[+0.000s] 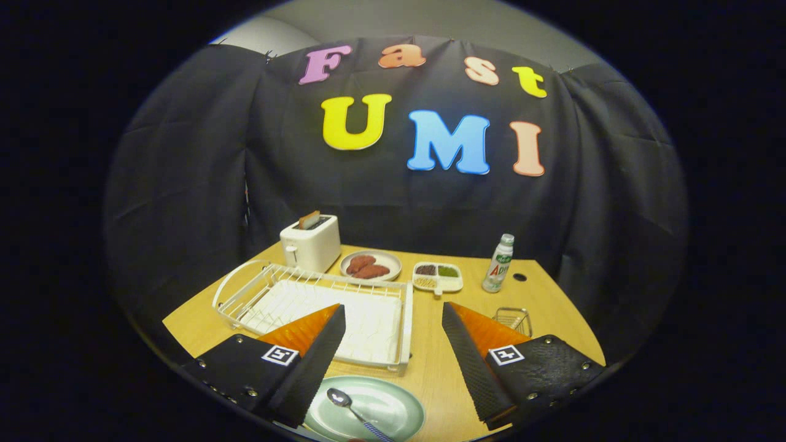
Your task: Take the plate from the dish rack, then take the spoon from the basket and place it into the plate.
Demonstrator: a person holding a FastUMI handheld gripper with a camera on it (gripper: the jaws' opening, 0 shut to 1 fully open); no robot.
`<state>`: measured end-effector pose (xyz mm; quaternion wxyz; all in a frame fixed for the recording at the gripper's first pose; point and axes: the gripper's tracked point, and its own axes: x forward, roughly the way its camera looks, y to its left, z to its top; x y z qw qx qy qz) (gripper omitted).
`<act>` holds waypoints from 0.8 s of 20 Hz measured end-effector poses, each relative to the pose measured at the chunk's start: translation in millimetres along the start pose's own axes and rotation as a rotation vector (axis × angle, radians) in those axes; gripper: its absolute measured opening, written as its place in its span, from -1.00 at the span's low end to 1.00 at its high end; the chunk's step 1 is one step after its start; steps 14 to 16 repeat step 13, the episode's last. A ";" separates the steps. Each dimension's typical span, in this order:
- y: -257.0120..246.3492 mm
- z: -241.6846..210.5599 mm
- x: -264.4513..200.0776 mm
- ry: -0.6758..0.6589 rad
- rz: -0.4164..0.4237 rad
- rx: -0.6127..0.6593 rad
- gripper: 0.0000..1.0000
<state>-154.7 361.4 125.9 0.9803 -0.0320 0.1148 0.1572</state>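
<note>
Pale green, round and glazed, the ceramic plate (374, 412) lies on the wooden desk (430, 362) just below and between the fingers, with the small metal spoon (351, 407) resting in it, bowl up, handle running off toward the viewer. The gripper (393, 362) has its fingers spread wide, holding nothing. The task looks complete; a clean finish means backing straight up and away. The white wire dish rack (319, 307) stands empty ahead; the small wire basket (513, 319), partly hidden, seems empty too.

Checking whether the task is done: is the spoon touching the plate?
Touching. The gripper view shows the spoon lying inside the plate, between the open gripper's fingers.
</note>
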 end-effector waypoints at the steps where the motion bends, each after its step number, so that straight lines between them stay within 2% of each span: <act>1: -10.3 20.7 -1.1 -0.050 -0.019 0.005 0.94; 5: -51.3 91.1 -7.5 -0.237 -0.080 0.025 0.94; 8: -79.1 114.2 -6.8 -0.341 -0.103 0.037 0.94; 10: -95.2 113.5 -1.7 -0.365 -0.097 0.044 0.93; 13: -130.7 100.8 0.6 -0.379 -0.135 0.040 0.93; 16: -130.7 100.8 0.6 -0.379 -0.135 0.040 0.93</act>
